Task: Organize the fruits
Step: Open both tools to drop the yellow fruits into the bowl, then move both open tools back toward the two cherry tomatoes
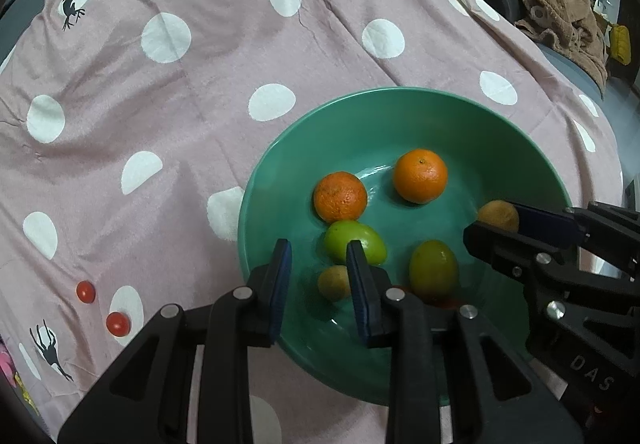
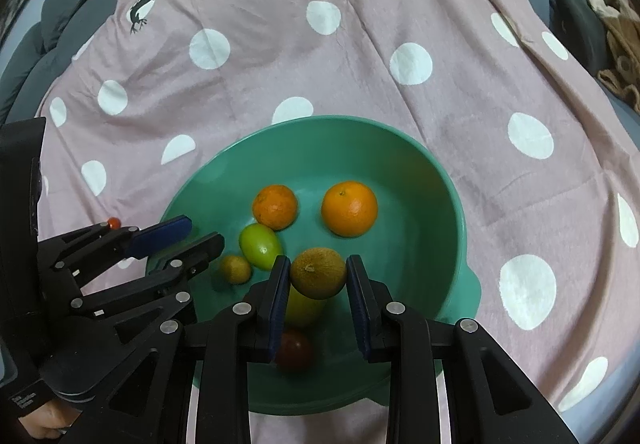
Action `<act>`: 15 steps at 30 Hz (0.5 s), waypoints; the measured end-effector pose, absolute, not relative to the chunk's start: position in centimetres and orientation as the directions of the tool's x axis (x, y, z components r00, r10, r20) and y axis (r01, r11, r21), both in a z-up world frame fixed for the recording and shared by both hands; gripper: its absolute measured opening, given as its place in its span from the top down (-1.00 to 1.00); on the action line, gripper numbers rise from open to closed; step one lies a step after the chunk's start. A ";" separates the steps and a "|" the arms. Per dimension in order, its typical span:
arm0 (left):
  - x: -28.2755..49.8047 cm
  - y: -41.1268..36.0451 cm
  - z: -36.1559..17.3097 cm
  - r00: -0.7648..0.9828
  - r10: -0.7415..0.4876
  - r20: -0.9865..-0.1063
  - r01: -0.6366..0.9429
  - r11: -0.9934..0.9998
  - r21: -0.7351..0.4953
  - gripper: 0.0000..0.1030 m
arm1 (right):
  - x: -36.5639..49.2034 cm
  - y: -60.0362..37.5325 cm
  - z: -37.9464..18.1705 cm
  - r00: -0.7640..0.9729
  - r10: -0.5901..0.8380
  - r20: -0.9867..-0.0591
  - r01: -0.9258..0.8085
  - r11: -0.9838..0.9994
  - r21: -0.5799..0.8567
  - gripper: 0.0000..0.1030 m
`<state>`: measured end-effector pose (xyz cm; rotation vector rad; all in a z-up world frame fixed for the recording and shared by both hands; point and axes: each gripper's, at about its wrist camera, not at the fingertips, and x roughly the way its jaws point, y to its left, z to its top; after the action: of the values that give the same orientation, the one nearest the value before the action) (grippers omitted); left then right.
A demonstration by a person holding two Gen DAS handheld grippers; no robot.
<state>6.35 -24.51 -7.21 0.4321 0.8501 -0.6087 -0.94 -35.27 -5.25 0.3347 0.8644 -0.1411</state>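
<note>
A green bowl (image 1: 540,164) (image 2: 440,204) sits on a pink dotted cloth. It holds two oranges (image 1: 420,175) (image 2: 349,208), a green fruit (image 1: 354,240) (image 2: 260,244), a yellow-green fruit (image 1: 433,268), a small brown fruit (image 1: 334,282) (image 2: 236,269) and a dark red fruit (image 2: 294,348). My right gripper (image 2: 318,276) is shut on a brown kiwi (image 2: 318,273) (image 1: 498,215) above the bowl. My left gripper (image 1: 319,264) is open and empty over the bowl's left rim; it also shows in the right wrist view (image 2: 192,234).
Two cherry tomatoes (image 1: 85,291) (image 1: 117,323) lie on the cloth left of the bowl; one shows in the right wrist view (image 2: 114,222). A grey sofa with a brown garment (image 1: 560,12) is behind the cloth at the right.
</note>
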 end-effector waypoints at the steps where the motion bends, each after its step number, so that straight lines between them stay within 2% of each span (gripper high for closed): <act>1: 6.4 -24.5 -7.2 0.510 -0.322 -0.798 0.651 0.750 0.114 0.40 | -1.0 -35.2 -5.2 0.644 0.013 -0.765 0.255 0.939 0.231 0.42; 4: 6.2 -24.4 -7.0 0.516 -0.325 -0.792 0.649 0.752 0.114 0.18 | -1.0 -35.3 -5.1 0.642 0.012 -0.767 0.257 0.939 0.230 0.39; 8: 5.9 -23.7 -6.0 0.528 -0.356 -0.771 0.647 0.756 0.095 0.02 | -1.5 -35.3 -4.6 0.657 0.009 -0.754 0.257 0.937 0.235 0.33; 10: 5.6 -23.3 -5.4 0.546 -0.358 -0.757 0.638 0.763 0.099 -0.24 | -1.9 -35.5 -4.1 0.674 0.009 -0.738 0.258 0.934 0.247 0.19; 15: 5.0 -21.5 -4.0 0.589 -0.362 -0.722 0.594 0.800 0.084 -0.57 | -2.7 -35.4 -3.0 0.702 0.016 -0.712 0.252 0.930 0.269 0.16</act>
<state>5.01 -21.46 -3.98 0.3341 0.7556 -0.5681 -2.68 -35.44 -2.97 0.3631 0.7854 -0.1346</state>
